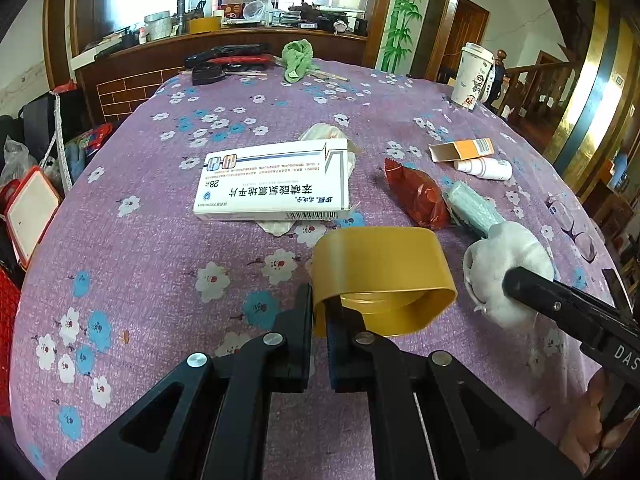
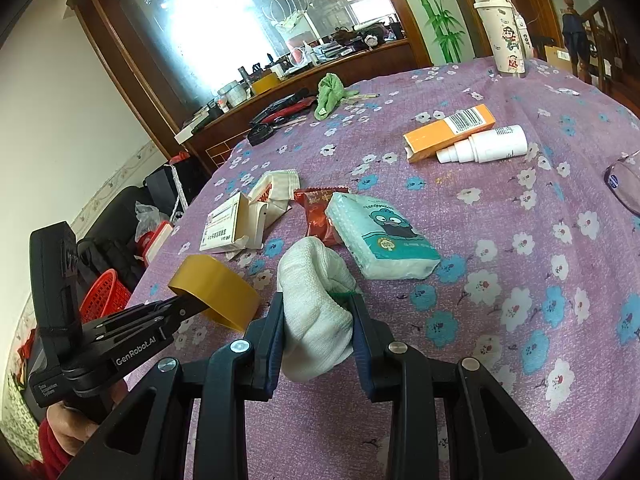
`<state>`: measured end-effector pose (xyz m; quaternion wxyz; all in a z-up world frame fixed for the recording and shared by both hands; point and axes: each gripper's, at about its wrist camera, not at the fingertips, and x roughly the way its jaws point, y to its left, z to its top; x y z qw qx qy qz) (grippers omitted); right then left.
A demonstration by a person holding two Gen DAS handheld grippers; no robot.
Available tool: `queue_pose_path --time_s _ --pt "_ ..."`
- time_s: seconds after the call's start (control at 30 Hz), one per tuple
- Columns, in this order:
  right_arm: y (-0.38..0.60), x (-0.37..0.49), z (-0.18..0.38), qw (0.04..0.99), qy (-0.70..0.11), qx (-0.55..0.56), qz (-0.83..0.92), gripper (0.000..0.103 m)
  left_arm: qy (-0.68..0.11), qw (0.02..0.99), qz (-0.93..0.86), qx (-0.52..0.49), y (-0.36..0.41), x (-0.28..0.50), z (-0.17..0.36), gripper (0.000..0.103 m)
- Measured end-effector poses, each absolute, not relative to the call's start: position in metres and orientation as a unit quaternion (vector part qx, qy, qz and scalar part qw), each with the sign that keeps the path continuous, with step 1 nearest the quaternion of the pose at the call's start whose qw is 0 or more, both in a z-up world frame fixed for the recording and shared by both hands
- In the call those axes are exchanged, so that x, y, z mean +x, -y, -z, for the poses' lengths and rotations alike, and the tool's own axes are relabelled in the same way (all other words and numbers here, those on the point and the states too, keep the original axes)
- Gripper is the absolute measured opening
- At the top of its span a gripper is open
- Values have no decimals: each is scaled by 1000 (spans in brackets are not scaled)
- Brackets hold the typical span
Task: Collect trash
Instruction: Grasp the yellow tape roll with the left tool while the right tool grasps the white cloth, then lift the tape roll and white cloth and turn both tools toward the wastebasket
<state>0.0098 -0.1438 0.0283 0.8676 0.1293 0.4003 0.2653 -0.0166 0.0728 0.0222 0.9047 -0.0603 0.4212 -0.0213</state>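
My left gripper (image 1: 319,300) is shut on the wall of a yellow ring (image 1: 384,276), perhaps a tape roll or lid, and holds it just above the purple flowered tablecloth (image 1: 160,240). From the right wrist view the left gripper (image 2: 188,306) and the yellow ring (image 2: 216,288) sit at the left. My right gripper (image 2: 316,300) is shut on a wadded white knit cloth (image 2: 316,312), close to the right of the ring. On the table beyond lie a white medicine box (image 1: 276,180), a red snack wrapper (image 1: 416,196) and a tissue pack (image 2: 384,240).
An orange carton (image 2: 448,132) and a white spray bottle (image 2: 488,146) lie further right. A tall printed cup (image 2: 506,36) stands at the far edge, with a green cloth (image 1: 298,58) and dark tools at the back. Glasses (image 2: 624,184) lie at the right. A red basket (image 2: 104,296) sits below the table's left edge.
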Motion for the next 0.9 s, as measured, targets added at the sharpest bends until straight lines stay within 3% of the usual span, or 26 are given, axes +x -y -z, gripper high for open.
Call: queue_pose_path --time_s 0.9 --pt "145 12 -27 867 -406 130 -258 33 -409 910 26 -70 -77 -37 -30 5"
